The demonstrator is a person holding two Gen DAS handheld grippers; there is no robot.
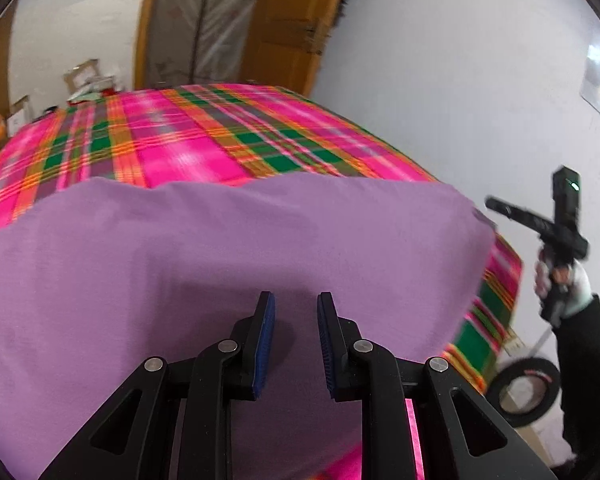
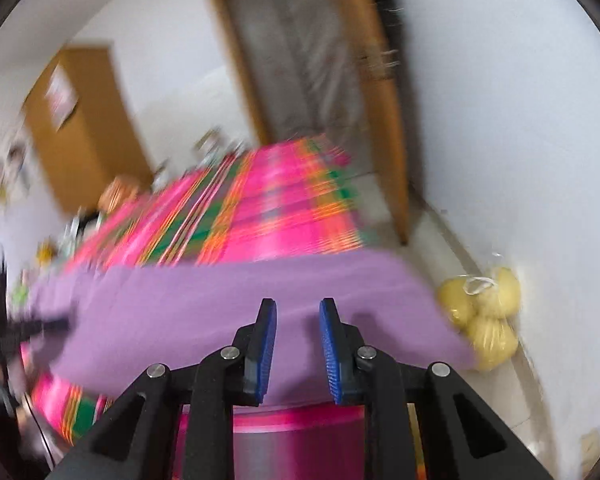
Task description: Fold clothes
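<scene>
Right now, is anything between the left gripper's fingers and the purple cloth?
No. In the left wrist view the left gripper is open above the purple cloth; between its fingers only bare purple fabric shows.

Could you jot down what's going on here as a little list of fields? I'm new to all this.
surface: pink plaid bedspread
garment: purple cloth, lying spread on the bedspread
left tool: open, above the cloth, gripping nothing
right tool: open, nothing between its pads
on floor by wall: bag of yellow fruit
image quality: right view blurred

Plain lilac garment (image 1: 228,248) on a plaid cover (image 1: 204,132) — pink, green, orange.
</scene>
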